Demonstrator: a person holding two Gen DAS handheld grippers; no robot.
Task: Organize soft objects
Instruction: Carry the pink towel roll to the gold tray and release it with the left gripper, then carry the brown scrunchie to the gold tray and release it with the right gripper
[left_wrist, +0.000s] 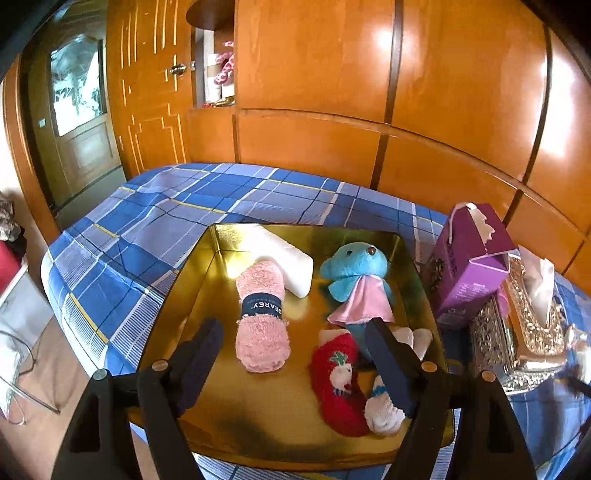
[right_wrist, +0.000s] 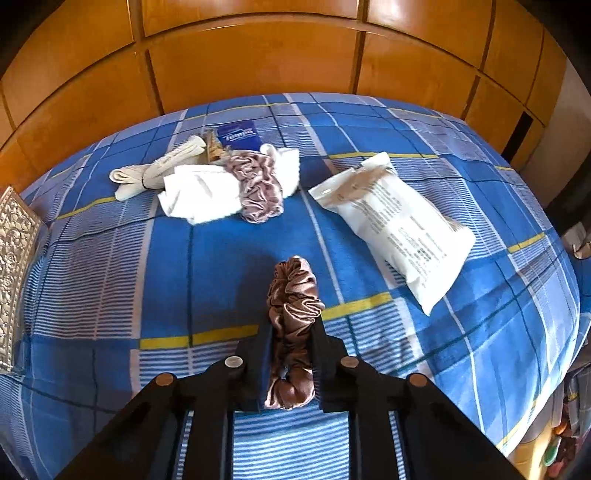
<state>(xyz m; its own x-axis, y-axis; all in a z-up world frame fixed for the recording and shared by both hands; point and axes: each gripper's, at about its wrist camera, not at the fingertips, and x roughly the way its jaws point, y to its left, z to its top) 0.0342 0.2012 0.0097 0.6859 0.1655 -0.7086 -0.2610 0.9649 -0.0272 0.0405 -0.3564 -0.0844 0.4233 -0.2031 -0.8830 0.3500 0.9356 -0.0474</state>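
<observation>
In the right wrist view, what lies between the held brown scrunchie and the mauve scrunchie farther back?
Only bare plaid bedsheet separates the brown scrunchie, clamped in the right gripper, from the mauve scrunchie. The right wrist view shows it.

We can read "Tempo" on the blue tissue pack (right_wrist: 236, 137) at 11 o'clock — white pouch (right_wrist: 397, 225) print's too blurry.

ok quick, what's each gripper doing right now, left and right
Left gripper: open, holding nothing, over the gold tray.
Right gripper: shut on the brown satin scrunchie, above the plaid bedcover.
</observation>
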